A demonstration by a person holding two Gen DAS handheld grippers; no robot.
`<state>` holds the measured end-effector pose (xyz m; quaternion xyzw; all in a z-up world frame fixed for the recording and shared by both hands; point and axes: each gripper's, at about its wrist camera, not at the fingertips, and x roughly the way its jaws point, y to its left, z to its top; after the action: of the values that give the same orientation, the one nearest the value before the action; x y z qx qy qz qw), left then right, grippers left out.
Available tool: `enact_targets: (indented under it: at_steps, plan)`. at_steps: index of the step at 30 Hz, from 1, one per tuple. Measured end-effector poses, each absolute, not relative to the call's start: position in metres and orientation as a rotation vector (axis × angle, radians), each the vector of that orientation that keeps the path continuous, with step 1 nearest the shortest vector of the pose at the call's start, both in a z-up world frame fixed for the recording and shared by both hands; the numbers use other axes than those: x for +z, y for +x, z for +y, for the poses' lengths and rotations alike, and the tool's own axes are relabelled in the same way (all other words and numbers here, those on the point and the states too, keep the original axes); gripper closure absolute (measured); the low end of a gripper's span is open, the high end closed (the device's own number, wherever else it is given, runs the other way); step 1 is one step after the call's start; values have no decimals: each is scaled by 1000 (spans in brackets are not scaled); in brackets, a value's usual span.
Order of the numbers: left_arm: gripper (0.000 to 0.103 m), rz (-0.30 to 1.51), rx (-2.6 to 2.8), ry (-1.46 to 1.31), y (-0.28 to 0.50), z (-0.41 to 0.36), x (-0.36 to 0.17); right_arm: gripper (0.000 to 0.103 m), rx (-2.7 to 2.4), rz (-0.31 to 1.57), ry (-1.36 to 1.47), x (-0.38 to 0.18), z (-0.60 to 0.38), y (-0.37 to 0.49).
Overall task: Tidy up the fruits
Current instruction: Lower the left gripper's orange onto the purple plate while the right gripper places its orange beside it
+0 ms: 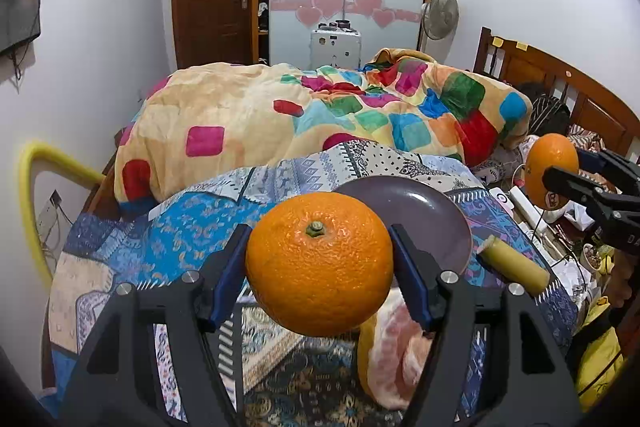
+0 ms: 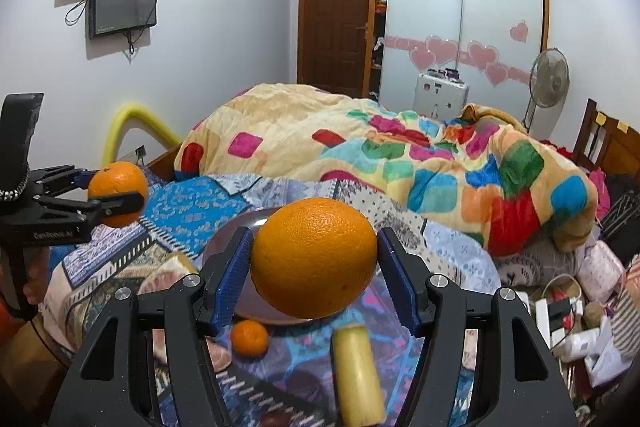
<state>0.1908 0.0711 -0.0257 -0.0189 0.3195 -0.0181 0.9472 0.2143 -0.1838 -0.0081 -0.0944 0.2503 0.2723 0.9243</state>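
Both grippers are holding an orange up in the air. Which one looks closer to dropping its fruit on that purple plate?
Probably the right gripper: its orange hangs directly before the plate, whereas the left gripper is off to the side.

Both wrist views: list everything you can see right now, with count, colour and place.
orange: two big, orange, one in each hand-held gripper; second
small orange: one, orange, on the bedspread near the plate
plate: one, grey-purple, empty, on the bedspread
yellow cylinder: one, pale yellow, lying beside the plate
pink-and-yellow item: one, identity unclear, below the left orange
blanket: one, multicoloured, heaped behind
left hand-held gripper: black, blue pads, shut on orange
right hand-held gripper: same, shut on orange
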Motion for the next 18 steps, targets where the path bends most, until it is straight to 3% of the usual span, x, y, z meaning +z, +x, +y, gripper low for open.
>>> enact_targets:
  at_steps: [18]
  plan:
    - [35, 725, -42, -31, 277, 57, -56, 43, 536, 584, -192, -42, -160, 285]
